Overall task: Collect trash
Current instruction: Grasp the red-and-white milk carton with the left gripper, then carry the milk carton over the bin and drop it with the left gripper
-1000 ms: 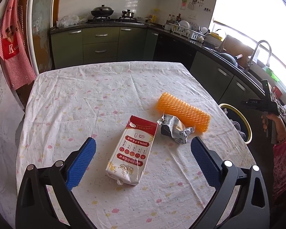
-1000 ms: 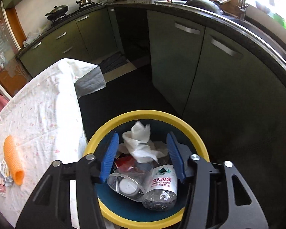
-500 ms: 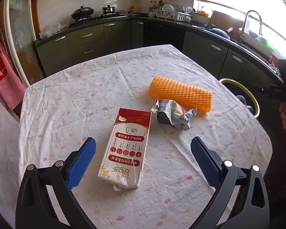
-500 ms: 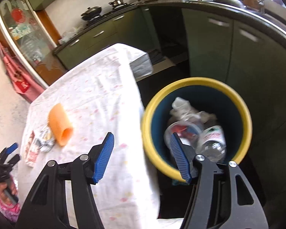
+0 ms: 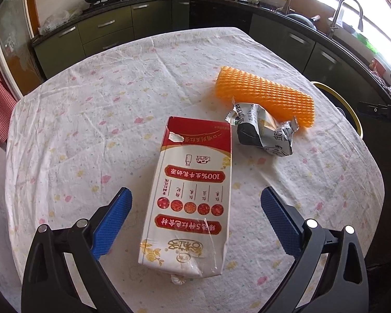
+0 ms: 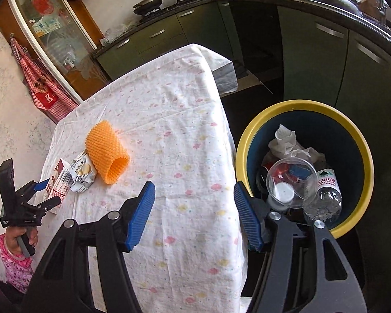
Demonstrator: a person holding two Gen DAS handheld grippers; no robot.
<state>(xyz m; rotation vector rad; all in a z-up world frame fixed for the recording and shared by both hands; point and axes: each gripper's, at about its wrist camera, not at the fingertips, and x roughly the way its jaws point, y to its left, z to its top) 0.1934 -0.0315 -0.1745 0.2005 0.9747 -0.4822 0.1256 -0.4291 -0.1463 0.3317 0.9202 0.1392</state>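
Observation:
A red and white milk carton (image 5: 193,208) lies flat on the flowered tablecloth (image 5: 91,120). My left gripper (image 5: 195,219) hangs open just above it, a blue pad on either side and clear of the carton. Behind it lie a crumpled silver wrapper (image 5: 263,133) and an orange foam net sleeve (image 5: 263,99). My right gripper (image 6: 195,214) is open and empty over the table's near edge, left of the yellow-rimmed trash bin (image 6: 247,140). In the right wrist view the carton (image 6: 58,180), wrapper (image 6: 82,174), sleeve (image 6: 107,154) and left gripper (image 6: 43,195) show at the far left.
The bin holds tissue (image 6: 289,143), a clear cup (image 6: 292,182) and a plastic bottle (image 6: 325,195). Green cabinets (image 6: 352,78) and a counter with a sink tap (image 5: 348,10) run behind the table and bin. A red apron (image 6: 43,88) hangs at the left.
The left gripper sank toward the carton, which looms larger between its pads. The right gripper swung left from above the bin to over the table's edge and opened slightly.

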